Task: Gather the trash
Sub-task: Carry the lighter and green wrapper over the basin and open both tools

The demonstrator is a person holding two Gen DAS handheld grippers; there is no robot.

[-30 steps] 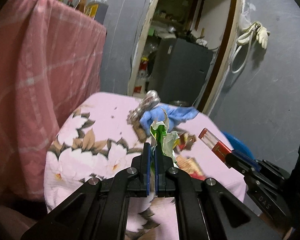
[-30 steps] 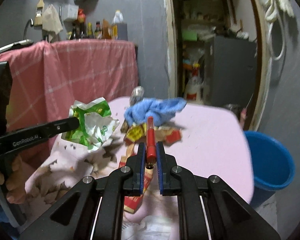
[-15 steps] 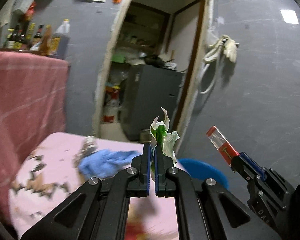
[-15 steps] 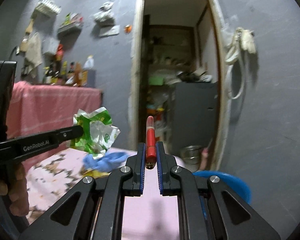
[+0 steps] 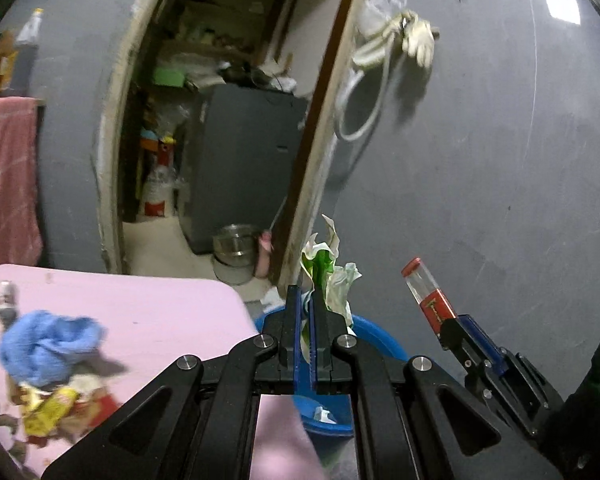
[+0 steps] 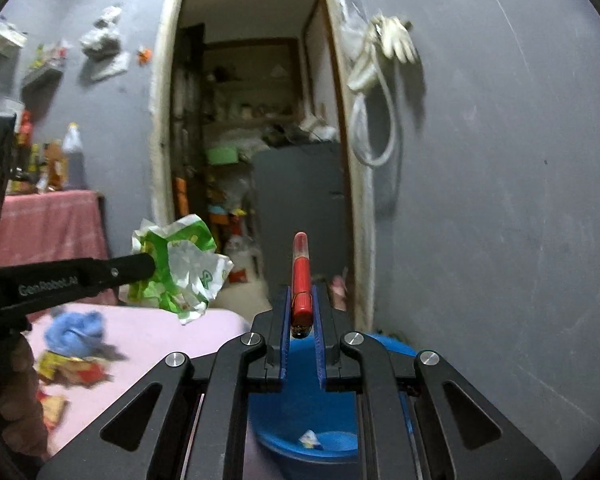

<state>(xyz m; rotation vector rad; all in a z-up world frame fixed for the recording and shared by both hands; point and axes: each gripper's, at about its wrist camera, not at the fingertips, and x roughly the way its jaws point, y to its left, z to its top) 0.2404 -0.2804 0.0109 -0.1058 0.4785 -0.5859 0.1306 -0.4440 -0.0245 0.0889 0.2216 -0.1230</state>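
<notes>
the left gripper [image 5: 307, 294] is clamping a crumpled green and white wrapper [image 6: 180, 266], holding it up above the edge of the pink desk [image 5: 148, 312]. the right gripper [image 6: 302, 300] is pinching a red tube [image 6: 301, 280] with a clear tip, pointing upward. a blue bucket [image 6: 312, 424] is sitting below both grippers, beside the desk, with 1 scrap inside. a blue cloth [image 5: 46, 344] and more wrappers are lying on the desk.

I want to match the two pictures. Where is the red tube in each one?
Left wrist view: the red tube is at the lower right, sticking up from the right gripper's jaws.
Right wrist view: the tube is in the middle, held in the jaws.
Shared landmark: the blue bucket below it.
</notes>
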